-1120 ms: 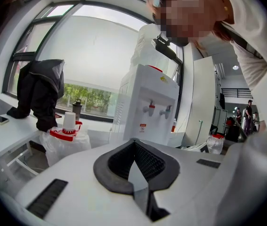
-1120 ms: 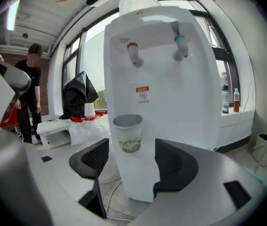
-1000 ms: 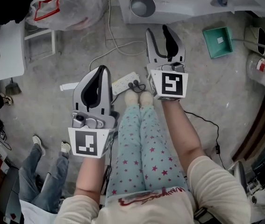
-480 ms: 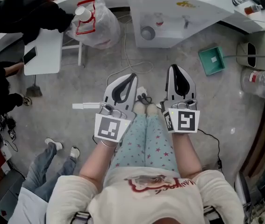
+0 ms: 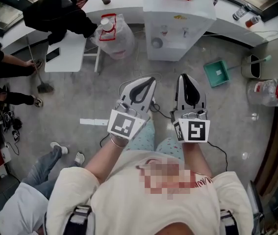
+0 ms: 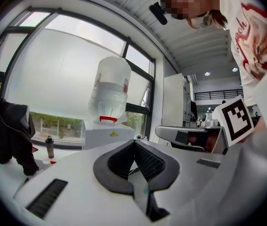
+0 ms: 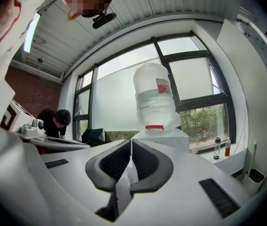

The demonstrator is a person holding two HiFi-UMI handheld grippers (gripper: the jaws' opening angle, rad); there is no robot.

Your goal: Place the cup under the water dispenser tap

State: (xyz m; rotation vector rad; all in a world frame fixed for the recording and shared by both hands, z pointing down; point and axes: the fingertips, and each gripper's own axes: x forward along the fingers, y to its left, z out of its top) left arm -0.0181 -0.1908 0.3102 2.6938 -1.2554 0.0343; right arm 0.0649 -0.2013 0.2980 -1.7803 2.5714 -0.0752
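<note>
You stand over a grey concrete floor [image 5: 114, 87]; a white tabletop [image 5: 276, 31] curves beneath tall dark-framed windows [image 7: 194, 84], a small white table [image 5: 72, 58] sits left, under a ribbed ceiling [image 7: 138, 4].

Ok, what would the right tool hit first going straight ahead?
Likely the water dispenser, near its top under the bottle. The right tool points at it and nothing shows between, though depth is unclear.

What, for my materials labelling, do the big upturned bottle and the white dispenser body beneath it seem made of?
Bottle: probably translucent plastic; daylight glows through its ribbed, cloudy wall. Dispenser body: white, smooth, faintly glossy; likely moulded plastic or painted metal, cannot tell which.
</note>
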